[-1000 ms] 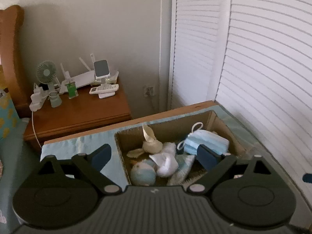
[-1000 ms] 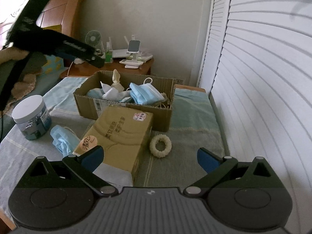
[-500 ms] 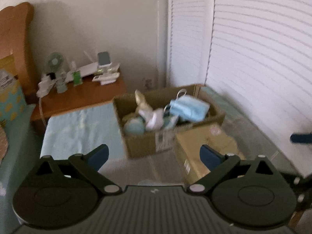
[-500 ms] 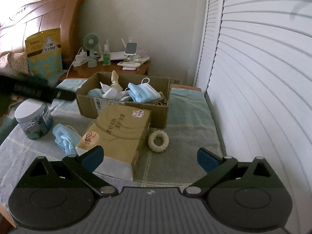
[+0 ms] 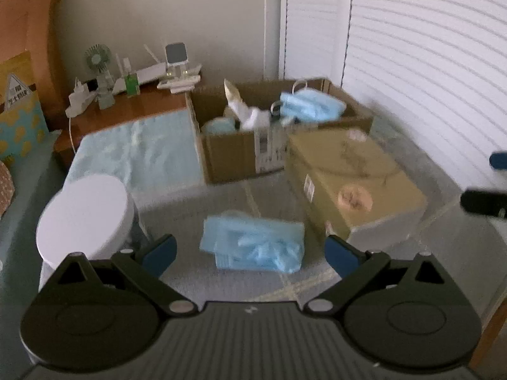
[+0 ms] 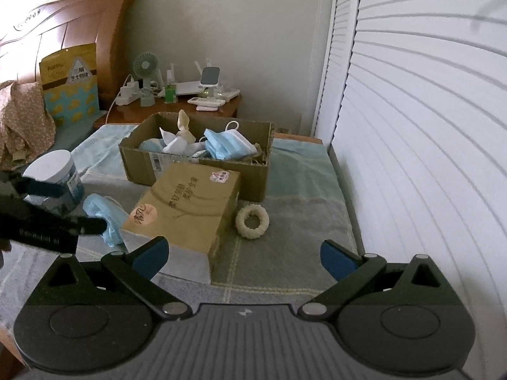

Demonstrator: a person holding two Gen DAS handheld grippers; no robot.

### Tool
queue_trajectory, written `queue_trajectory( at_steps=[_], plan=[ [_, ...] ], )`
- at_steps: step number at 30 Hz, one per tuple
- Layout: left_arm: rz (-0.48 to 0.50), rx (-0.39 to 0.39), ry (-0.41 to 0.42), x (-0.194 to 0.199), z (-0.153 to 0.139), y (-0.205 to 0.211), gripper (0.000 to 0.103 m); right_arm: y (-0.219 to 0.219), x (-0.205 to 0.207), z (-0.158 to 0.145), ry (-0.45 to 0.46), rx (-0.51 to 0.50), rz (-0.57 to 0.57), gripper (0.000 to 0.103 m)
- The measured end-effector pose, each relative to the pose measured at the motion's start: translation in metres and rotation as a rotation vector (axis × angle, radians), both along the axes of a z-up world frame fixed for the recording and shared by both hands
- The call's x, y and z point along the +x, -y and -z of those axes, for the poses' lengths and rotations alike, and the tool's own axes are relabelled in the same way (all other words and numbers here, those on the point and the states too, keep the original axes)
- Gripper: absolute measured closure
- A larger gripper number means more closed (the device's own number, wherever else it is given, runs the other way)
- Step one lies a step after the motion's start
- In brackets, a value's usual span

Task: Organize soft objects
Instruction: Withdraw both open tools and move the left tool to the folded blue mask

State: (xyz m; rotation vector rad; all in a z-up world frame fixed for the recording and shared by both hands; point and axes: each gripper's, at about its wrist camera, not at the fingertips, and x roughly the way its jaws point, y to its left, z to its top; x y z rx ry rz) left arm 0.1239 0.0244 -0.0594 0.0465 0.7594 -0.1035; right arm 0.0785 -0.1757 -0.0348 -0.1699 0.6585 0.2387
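Observation:
A cardboard box (image 6: 193,171) at the back of the bed holds blue masks (image 6: 226,147) and other soft items; it also shows in the left wrist view (image 5: 234,155). A loose blue mask bundle (image 5: 253,243) lies on the bed just ahead of my open, empty left gripper (image 5: 250,255); in the right wrist view the bundle (image 6: 104,215) lies left of the tissue pack. A cream fabric ring (image 6: 252,221) lies right of the pack. My right gripper (image 6: 242,255) is open and empty, held back above the bed's near part.
A tan tissue pack (image 6: 187,209) lies in front of the box. A white-lidded jar (image 5: 85,215) stands at the left. A nightstand (image 6: 177,110) with a fan and gadgets is behind. White louvred doors (image 6: 412,126) line the right side.
My left gripper has pulled back from over the box and dropped low toward the loose blue mask bundle. The right gripper has barely moved.

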Motion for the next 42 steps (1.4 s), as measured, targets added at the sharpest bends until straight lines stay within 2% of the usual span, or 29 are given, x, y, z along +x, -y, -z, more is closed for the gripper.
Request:
queue_trajectory(
  at_steps=[7, 11, 17, 22, 30, 35, 40, 42],
  plan=[
    [-0.011, -0.011, -0.027, 0.005, 0.023, 0.000, 0.004, -0.002, 0.005, 0.006, -0.023, -0.017, 0.001, 0.000],
    [-0.012, 0.022, -0.019, 0.011, 0.030, 0.003, 0.004, -0.004, 0.008, 0.011, -0.041, -0.026, 0.002, 0.000],
    [-0.037, 0.036, -0.030, 0.011, 0.034, -0.005, 0.004, -0.007, 0.014, 0.014, -0.049, -0.025, 0.000, 0.000],
    [-0.047, 0.085, -0.036, 0.000, 0.037, -0.010, 0.004, -0.006, 0.017, 0.016, -0.055, -0.030, 0.001, 0.000],
    [-0.007, 0.029, -0.005, 0.007, 0.033, -0.002, 0.004, 0.003, 0.018, 0.023, -0.075, -0.045, 0.033, 0.000],
    [-0.023, 0.044, -0.014, 0.015, 0.037, 0.000, 0.004, 0.010, 0.017, 0.026, -0.084, -0.051, 0.050, 0.000],
    [-0.053, 0.080, -0.021, 0.005, 0.038, -0.007, 0.004, 0.014, 0.021, 0.029, -0.090, -0.059, 0.062, 0.000],
    [-0.037, 0.078, -0.021, 0.004, 0.037, -0.007, 0.006, 0.016, 0.023, 0.033, -0.096, -0.064, 0.065, 0.000]
  ],
)
